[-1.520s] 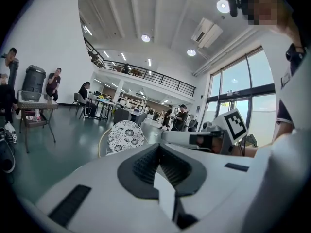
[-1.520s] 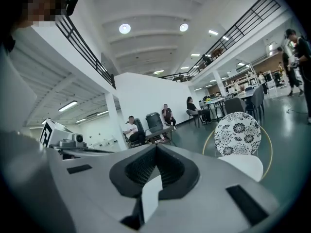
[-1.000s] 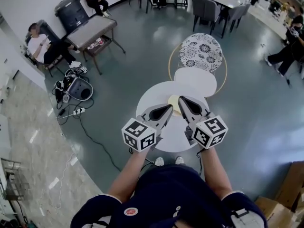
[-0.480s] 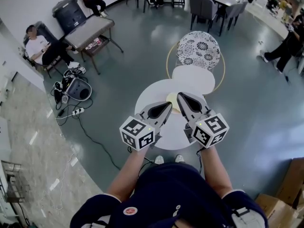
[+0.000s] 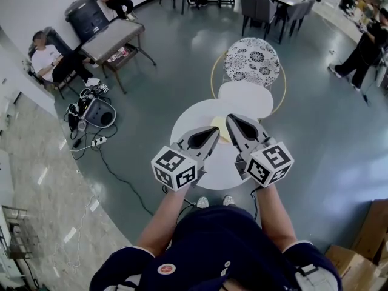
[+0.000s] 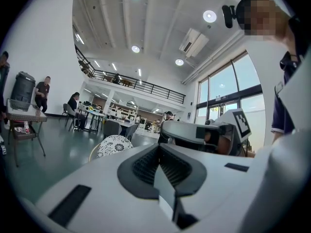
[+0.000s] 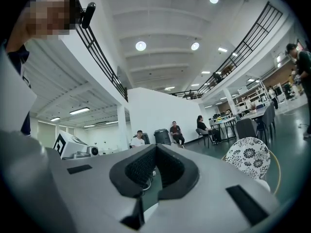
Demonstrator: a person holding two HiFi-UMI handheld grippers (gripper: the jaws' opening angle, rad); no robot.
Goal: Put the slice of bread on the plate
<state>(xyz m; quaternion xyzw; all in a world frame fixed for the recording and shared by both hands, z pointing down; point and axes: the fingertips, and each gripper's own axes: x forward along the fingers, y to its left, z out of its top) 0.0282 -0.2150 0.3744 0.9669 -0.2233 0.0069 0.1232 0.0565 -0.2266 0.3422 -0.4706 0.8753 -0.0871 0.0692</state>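
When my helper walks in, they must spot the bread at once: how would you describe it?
Find the round white table in the middle of the grey floor, before the flower-patterned chair. On it, between the left gripper and the right gripper, lies the slice of bread. It is small and pale yellow, unlike the larger plain white plate just beyond it.

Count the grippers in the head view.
2. The left gripper is over the white round table; the right gripper is beside it, to its right. None appear hidden.

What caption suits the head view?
Left gripper and right gripper, both shut, near pale bread slice on round white table.
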